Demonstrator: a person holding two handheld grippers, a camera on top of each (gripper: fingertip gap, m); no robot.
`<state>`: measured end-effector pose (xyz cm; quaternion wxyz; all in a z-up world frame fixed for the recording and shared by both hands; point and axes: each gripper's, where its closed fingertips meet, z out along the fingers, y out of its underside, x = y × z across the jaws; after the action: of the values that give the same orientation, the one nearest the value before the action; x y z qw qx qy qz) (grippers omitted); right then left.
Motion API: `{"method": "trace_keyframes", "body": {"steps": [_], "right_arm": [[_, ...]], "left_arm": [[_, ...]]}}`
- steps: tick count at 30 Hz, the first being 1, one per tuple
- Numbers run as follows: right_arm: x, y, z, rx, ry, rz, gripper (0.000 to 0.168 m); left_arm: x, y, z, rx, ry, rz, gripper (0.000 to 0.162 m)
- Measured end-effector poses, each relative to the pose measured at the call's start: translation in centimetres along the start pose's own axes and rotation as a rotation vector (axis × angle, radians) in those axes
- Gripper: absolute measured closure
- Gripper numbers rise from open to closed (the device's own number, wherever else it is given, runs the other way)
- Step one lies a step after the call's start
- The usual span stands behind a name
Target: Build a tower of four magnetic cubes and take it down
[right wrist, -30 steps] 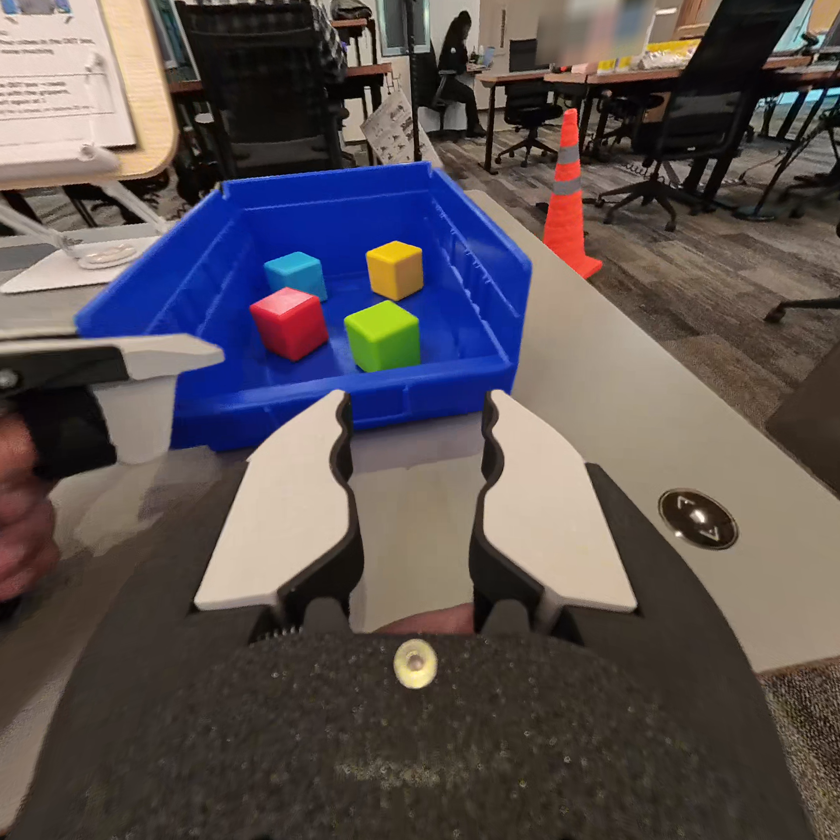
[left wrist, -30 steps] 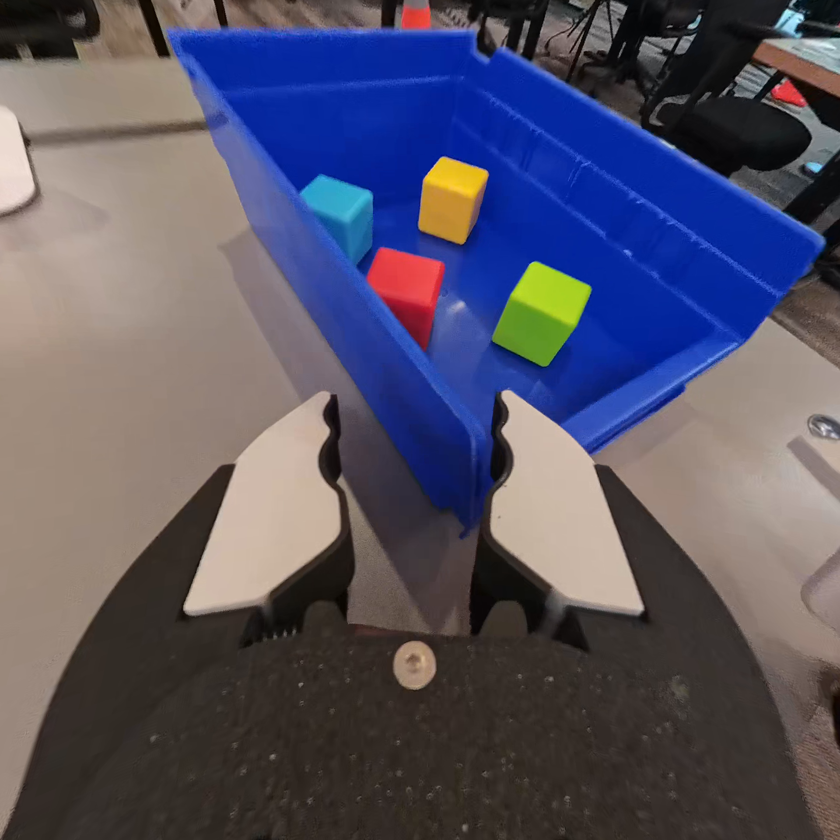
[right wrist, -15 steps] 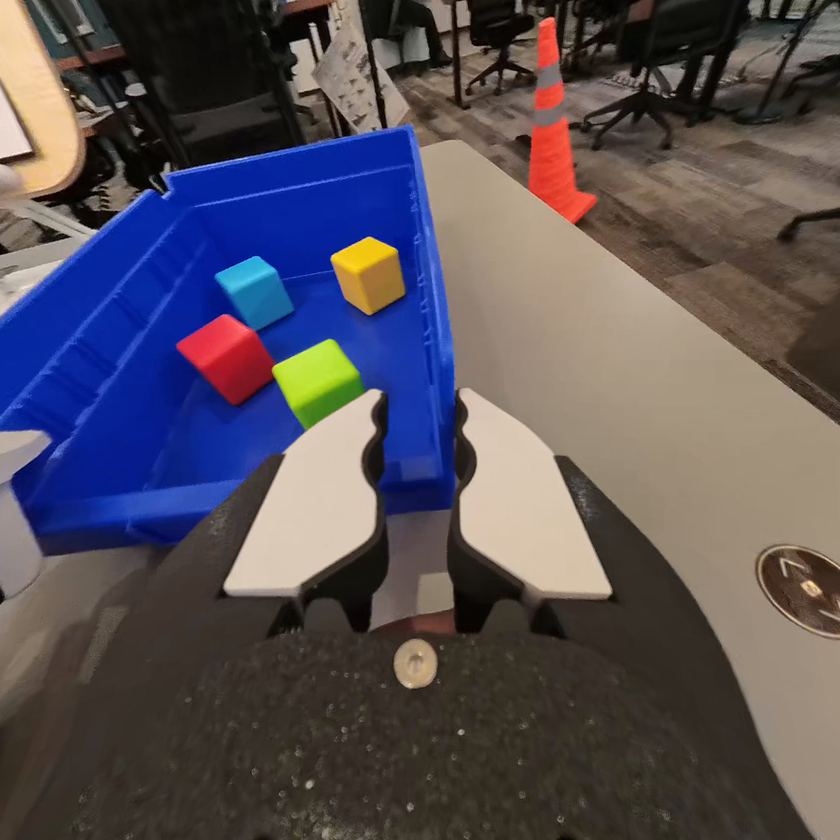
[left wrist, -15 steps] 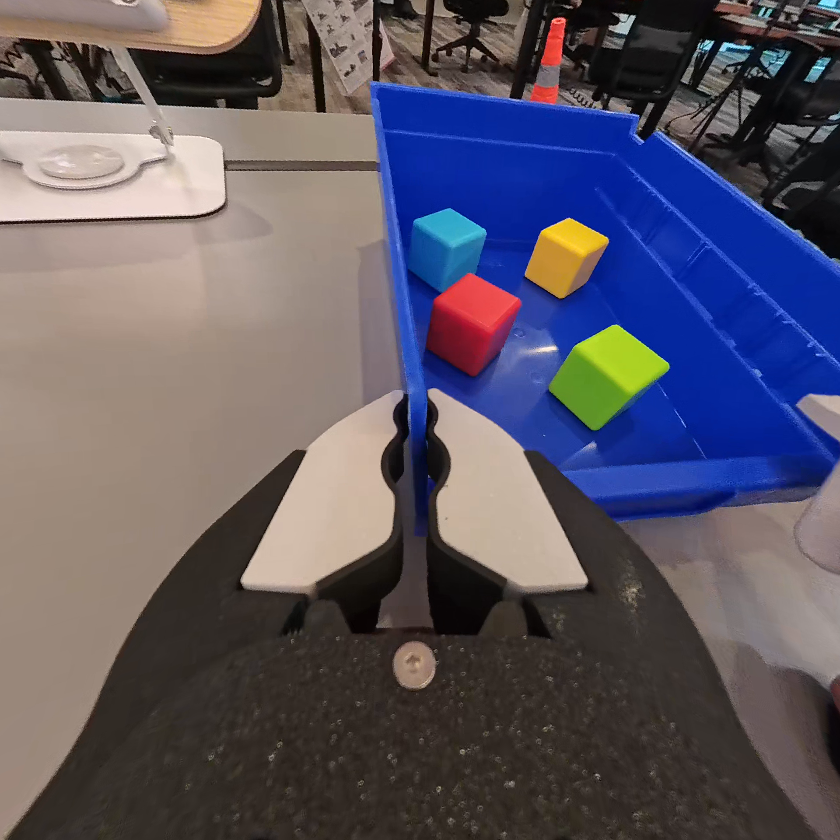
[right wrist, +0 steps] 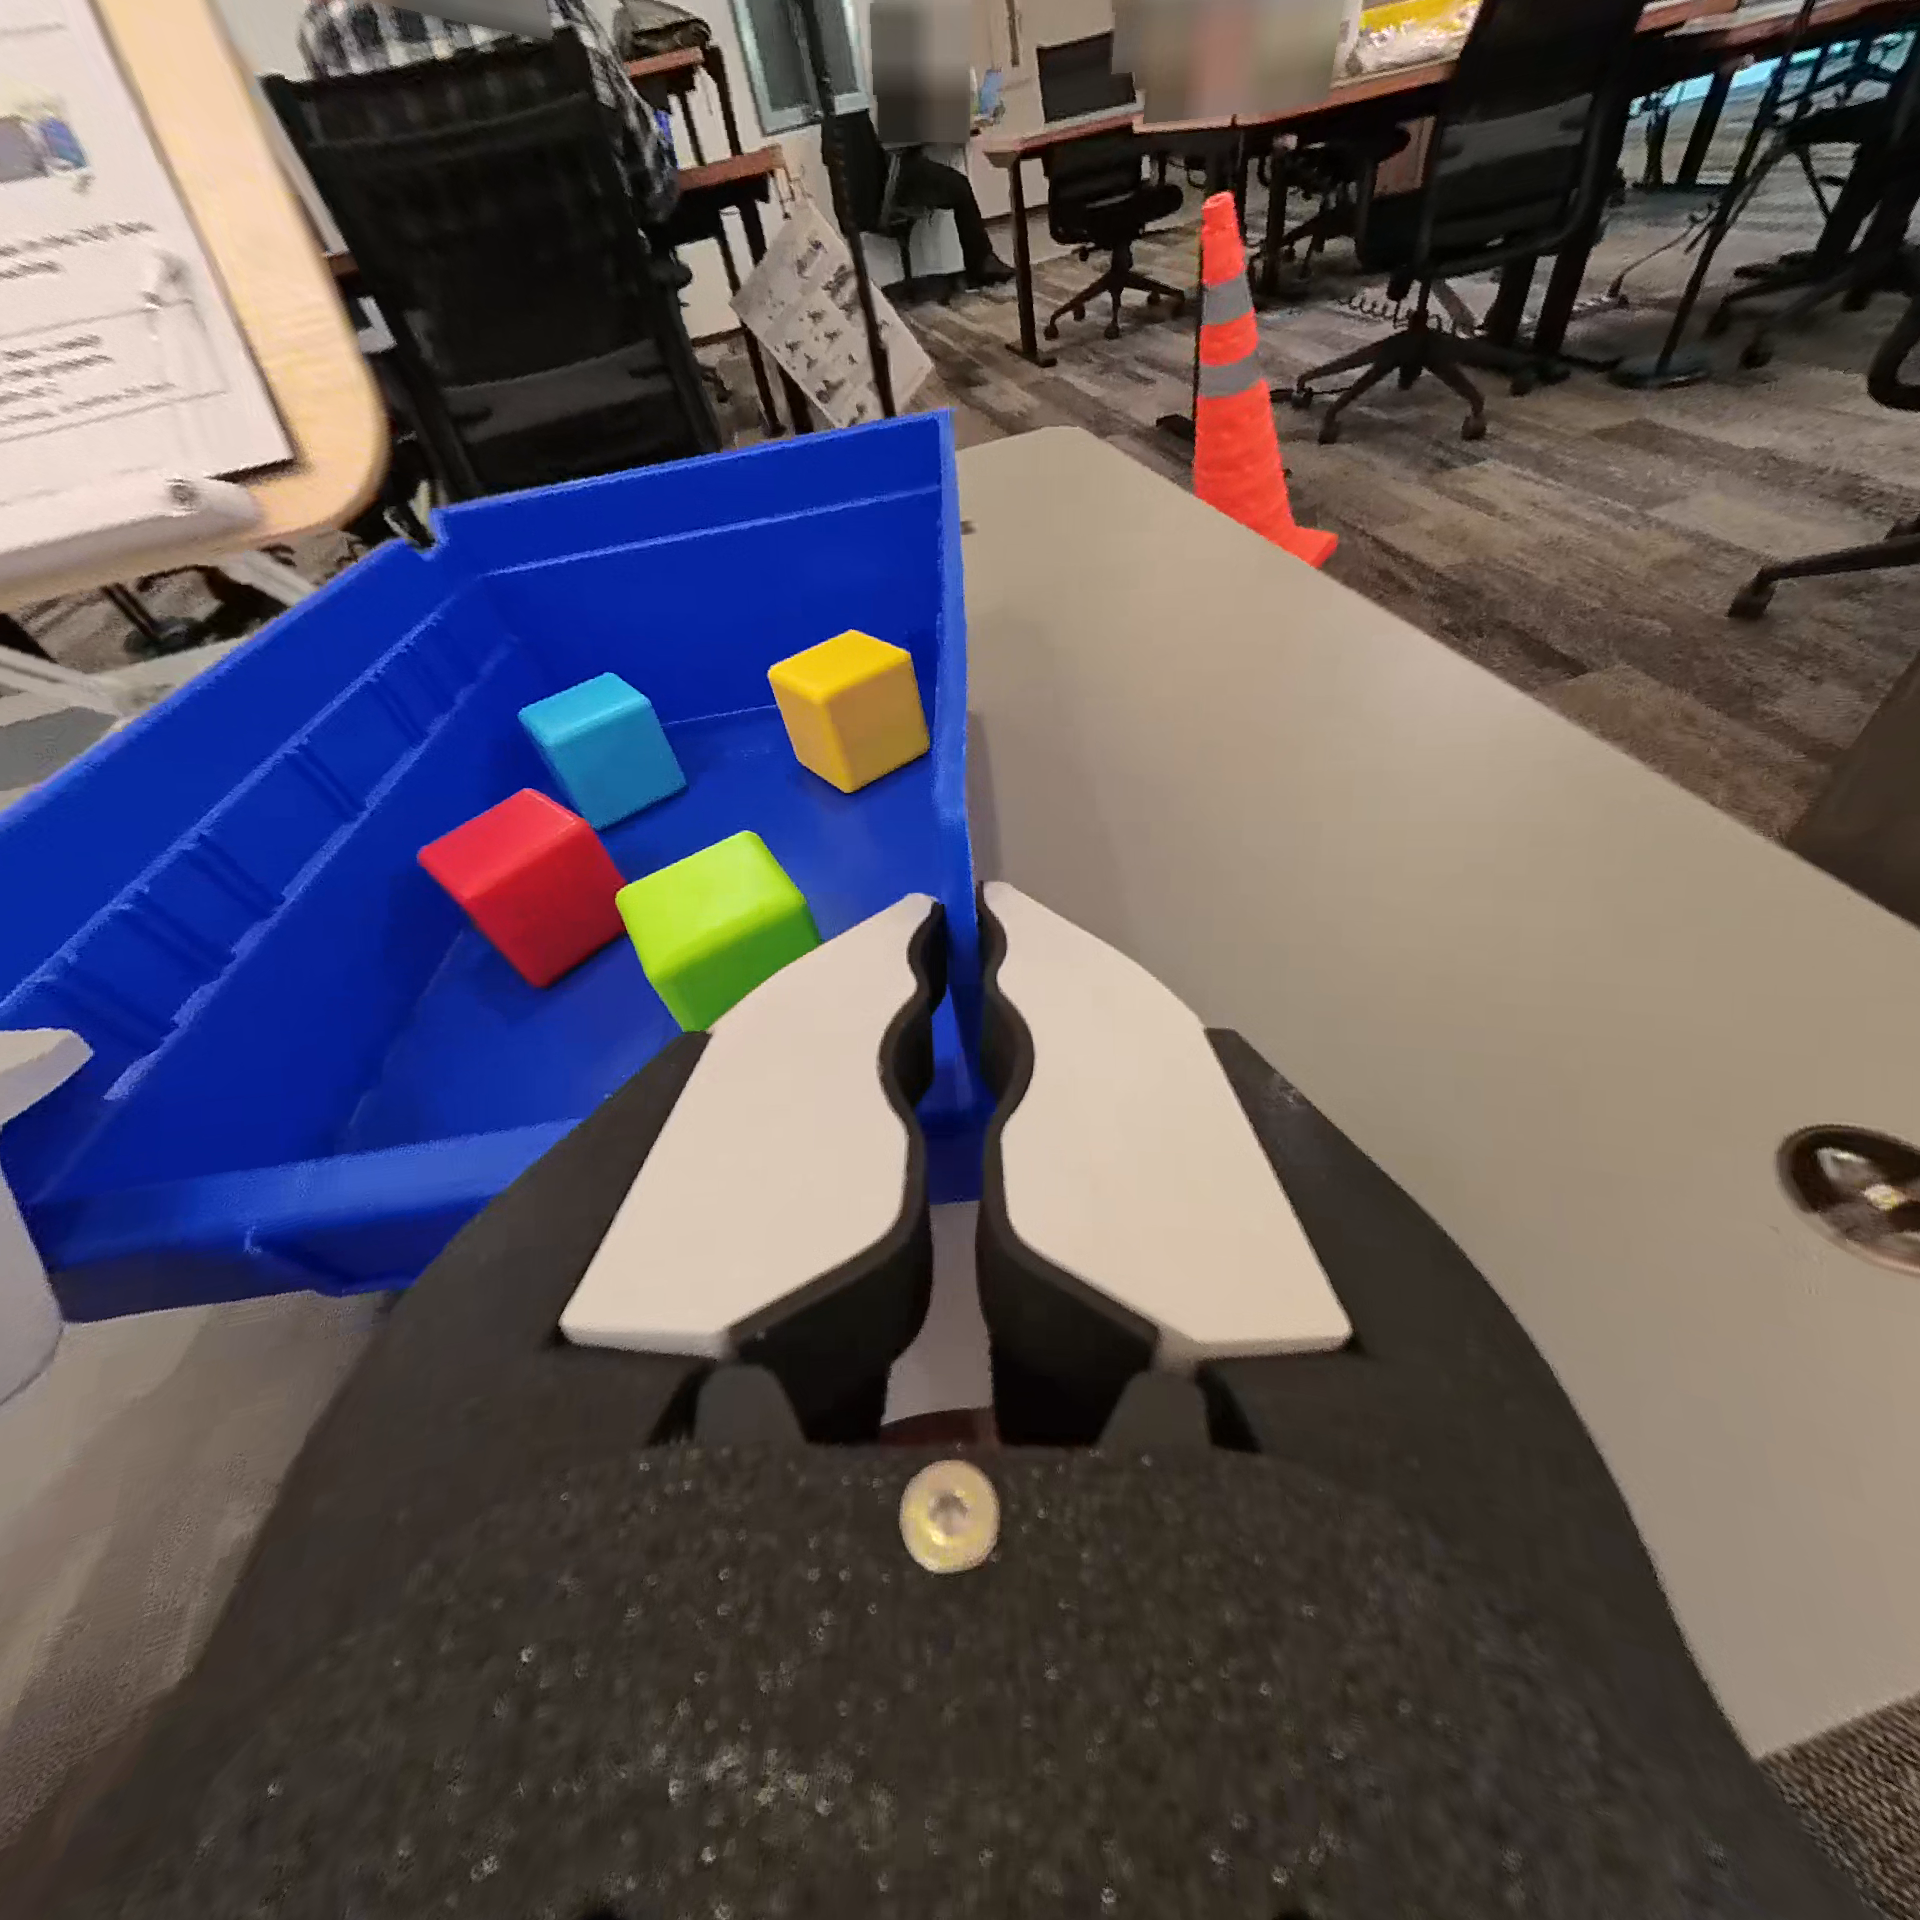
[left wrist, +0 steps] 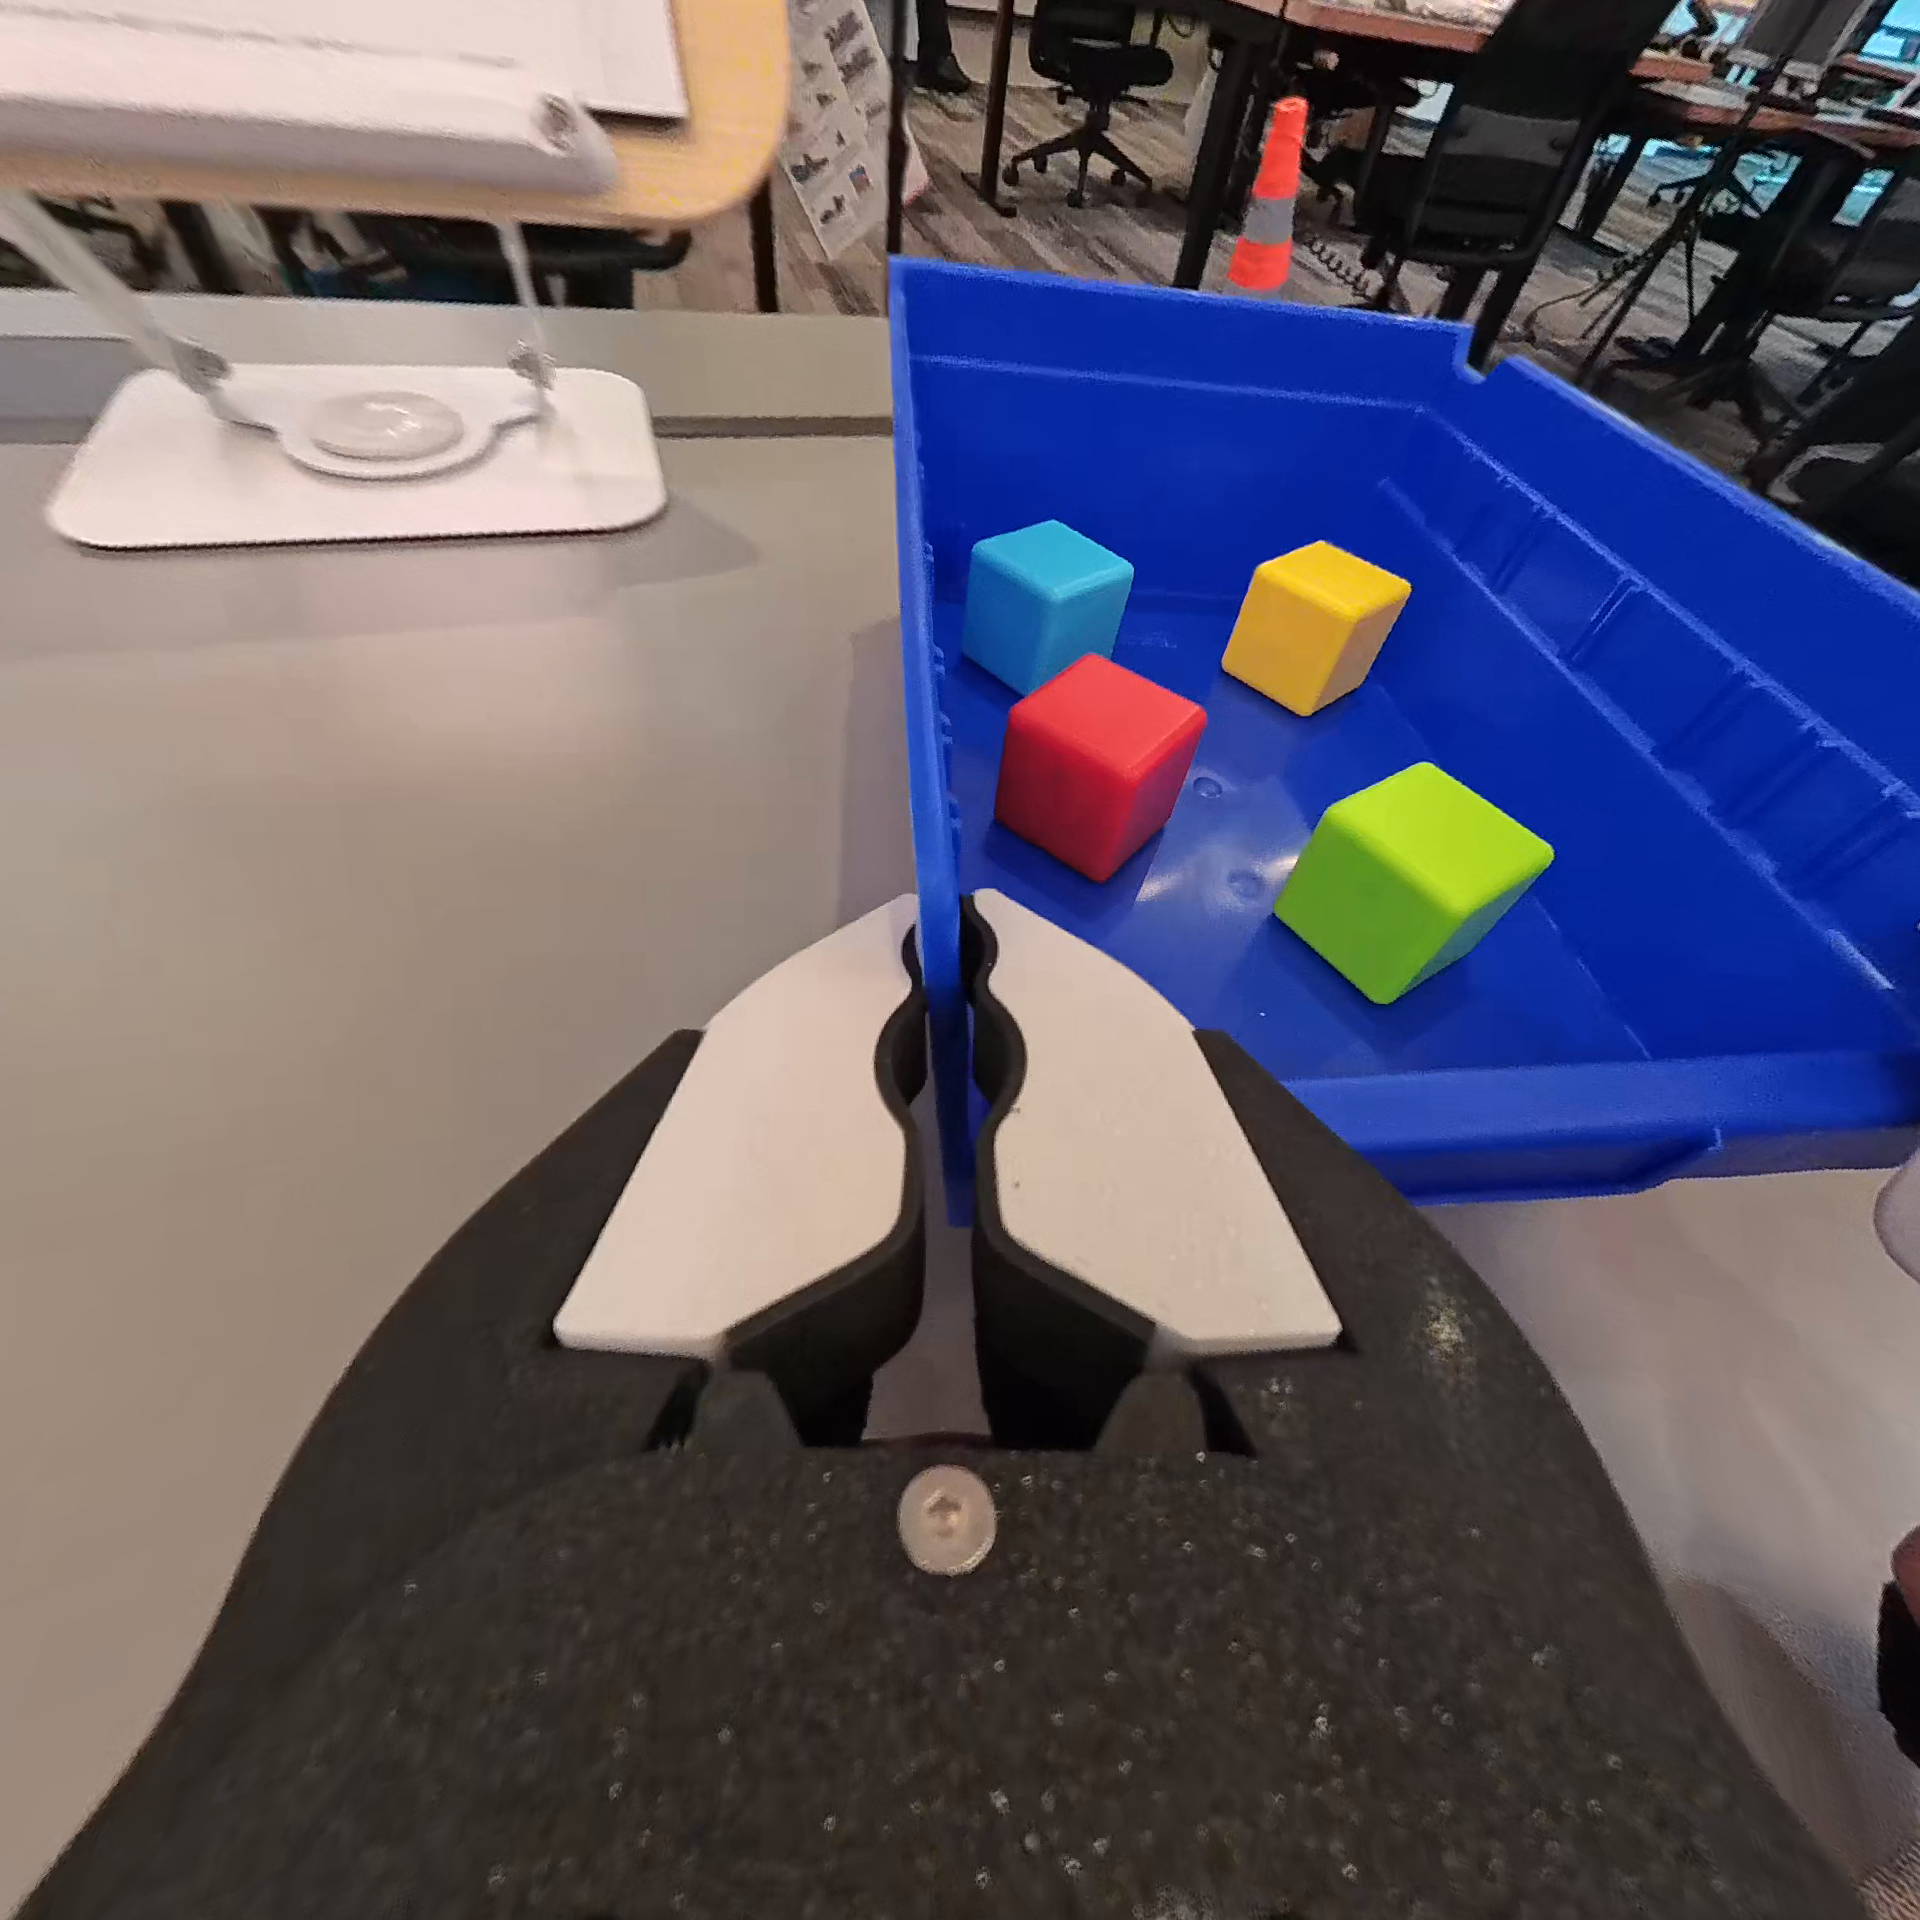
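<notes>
A blue bin [left wrist: 1195, 416] on the grey table holds a light blue cube [left wrist: 1044, 601], a red cube [left wrist: 1096, 774], a yellow cube [left wrist: 1311, 621] and a green cube [left wrist: 1408, 878], all lying apart on its floor. My left gripper [left wrist: 943, 925] is shut on the bin's left side wall near the front corner. My right gripper [right wrist: 961, 914] is shut on the bin's right side wall [right wrist: 951, 665] near its front corner. In the right wrist view the cubes show as light blue [right wrist: 603, 746], red [right wrist: 520, 881], green [right wrist: 717, 925] and yellow [right wrist: 850, 707].
A white stand base [left wrist: 353, 457] with a tilted wooden board [left wrist: 436, 114] stands on the table left of the bin. An orange cone [right wrist: 1236, 384] and office chairs stand on the floor beyond. A round insert [right wrist: 1860, 1195] sits in the table at right.
Both grippers moved in onto the bin's side walls and closed on them. The bin now shows closer and from higher up.
</notes>
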<state>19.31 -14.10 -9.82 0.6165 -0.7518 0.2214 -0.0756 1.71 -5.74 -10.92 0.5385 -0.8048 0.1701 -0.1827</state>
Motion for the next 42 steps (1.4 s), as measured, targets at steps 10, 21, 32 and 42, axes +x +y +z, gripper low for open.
{"method": "trace_keyframes", "body": {"steps": [10, 21, 32, 42], "right_arm": [[-14.2, 1.7, -4.3, 0.022, -0.185, -0.046, 0.166], [-28.6, 5.6, -5.6, -0.031, -0.348, -0.071, 0.165], [-30.9, 8.3, -4.6, -0.134, -0.431, -0.021, 0.163], [-28.4, 5.7, -7.9, -0.126, -0.665, 0.019, 0.13]], "left_arm": [[-12.9, -1.0, -9.1, 0.07, -0.158, 0.001, 0.16], [-26.7, 0.0, -14.8, 0.075, -0.276, 0.02, 0.159], [-29.7, 3.2, -13.3, 0.003, -0.299, -0.032, 0.151], [-30.8, 4.2, -21.6, 0.043, -0.265, -0.005, 0.107]]}}
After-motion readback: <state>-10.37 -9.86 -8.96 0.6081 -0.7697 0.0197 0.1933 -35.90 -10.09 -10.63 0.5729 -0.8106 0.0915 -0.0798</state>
